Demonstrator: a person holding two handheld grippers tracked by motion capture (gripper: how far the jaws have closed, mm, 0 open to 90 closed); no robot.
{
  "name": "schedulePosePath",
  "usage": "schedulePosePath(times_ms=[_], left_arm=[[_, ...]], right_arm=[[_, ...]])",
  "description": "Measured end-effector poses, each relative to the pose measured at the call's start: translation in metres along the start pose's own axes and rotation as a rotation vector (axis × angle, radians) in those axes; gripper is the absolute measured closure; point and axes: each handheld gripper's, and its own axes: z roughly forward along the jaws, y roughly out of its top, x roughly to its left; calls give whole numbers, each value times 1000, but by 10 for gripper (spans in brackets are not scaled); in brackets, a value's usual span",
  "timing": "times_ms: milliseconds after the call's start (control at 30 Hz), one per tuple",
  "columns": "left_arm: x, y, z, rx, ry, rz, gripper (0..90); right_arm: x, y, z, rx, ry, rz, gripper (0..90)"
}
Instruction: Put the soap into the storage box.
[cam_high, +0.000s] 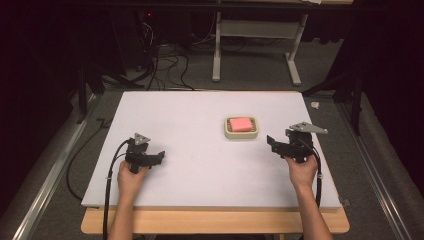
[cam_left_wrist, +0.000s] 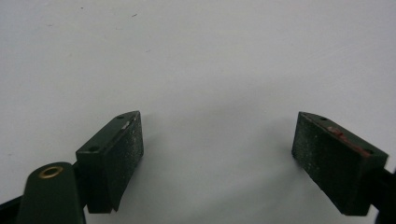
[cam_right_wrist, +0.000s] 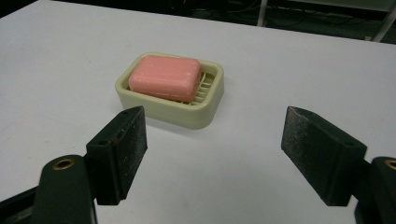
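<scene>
While both tools sit low at the near edge in the high view, the soap (cam_high: 241, 124) lies in its dish (cam_high: 241, 134) at about one o'clock of the surface (cam_high: 200, 165), nearer the right hand-held gripper (cam_high: 272, 142), so I judge this the approach. Left gripper view: the left hand-held gripper (cam_left_wrist: 217, 140) is spread over bare surface. Right gripper view: jaws spread, soap (cam_right_wrist: 166, 77) at eleven o'clock; next, advance and straddle it.

Left tongs (cam_left_wrist: 217, 140) agape over white table (cam_left_wrist: 196, 56)
</scene>
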Motion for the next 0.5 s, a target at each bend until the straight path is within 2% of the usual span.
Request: schedulePosePath(times_ms=[500], left_arm=[[0, 0, 0, 0, 0, 0, 169]], right_arm=[[-1, -15, 7, 26, 9, 18, 232]])
